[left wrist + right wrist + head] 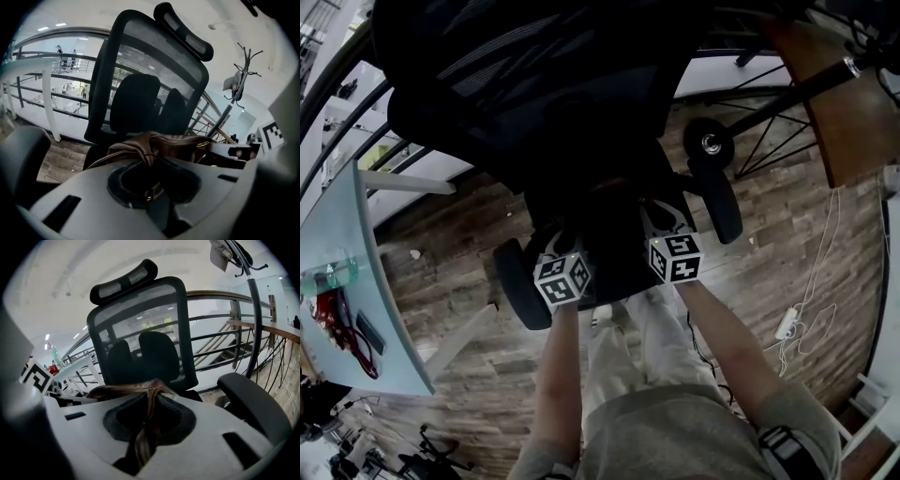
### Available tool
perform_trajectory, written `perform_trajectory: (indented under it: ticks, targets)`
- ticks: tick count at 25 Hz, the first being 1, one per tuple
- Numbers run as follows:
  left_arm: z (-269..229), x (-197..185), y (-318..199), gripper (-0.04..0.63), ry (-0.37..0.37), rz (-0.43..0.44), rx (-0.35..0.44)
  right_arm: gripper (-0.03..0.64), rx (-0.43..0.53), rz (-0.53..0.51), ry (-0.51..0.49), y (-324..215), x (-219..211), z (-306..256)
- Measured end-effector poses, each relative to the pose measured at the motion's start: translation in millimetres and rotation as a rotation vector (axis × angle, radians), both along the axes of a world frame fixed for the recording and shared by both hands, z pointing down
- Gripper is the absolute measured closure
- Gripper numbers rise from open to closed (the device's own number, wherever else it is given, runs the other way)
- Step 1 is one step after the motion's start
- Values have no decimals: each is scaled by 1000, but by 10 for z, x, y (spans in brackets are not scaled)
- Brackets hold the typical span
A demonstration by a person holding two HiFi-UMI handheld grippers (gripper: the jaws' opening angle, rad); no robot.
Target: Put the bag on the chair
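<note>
A black office chair with a mesh back [516, 84] stands right in front of me, its seat under both grippers. In the left gripper view a brown leather bag [164, 145] hangs before the chair back [150, 89]. My left gripper [151, 180] is shut on the bag's gathered strap. My right gripper [148, 418] is shut on another brown strap of the bag [126, 391], close to the right armrest [255, 404]. From above, the two marker cubes [562, 278] [676, 257] sit side by side over the seat. The bag itself is lost in the dark there.
A pale table [342, 234] with a bottle [328, 275] and red items runs along the left. White cables and an adapter [787, 323] lie on the wooden floor at right. A wooden desk [853, 103], a coat stand [241, 79] and a railing [225, 341] stand behind the chair.
</note>
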State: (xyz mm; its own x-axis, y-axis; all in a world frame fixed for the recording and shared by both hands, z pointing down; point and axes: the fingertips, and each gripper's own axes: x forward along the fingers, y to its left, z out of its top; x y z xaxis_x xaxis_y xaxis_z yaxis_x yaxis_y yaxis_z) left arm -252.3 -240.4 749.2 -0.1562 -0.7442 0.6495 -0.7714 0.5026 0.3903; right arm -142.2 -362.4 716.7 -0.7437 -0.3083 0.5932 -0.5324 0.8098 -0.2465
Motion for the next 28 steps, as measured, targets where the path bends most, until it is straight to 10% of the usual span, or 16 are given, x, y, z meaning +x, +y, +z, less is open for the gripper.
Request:
perform_trajectory:
  ticks: [17,20,28]
  targets:
    - [199,-35,-23,527,9,9,-63,476,-10,12,52,-55,-1,215]
    - [97,-68,-34,334,-4,-5,-22,392,22,35,34,-92,10,102]
    - [-327,-103,-9,333,-42,-10,38,390,69,81,9,-59,88,-298]
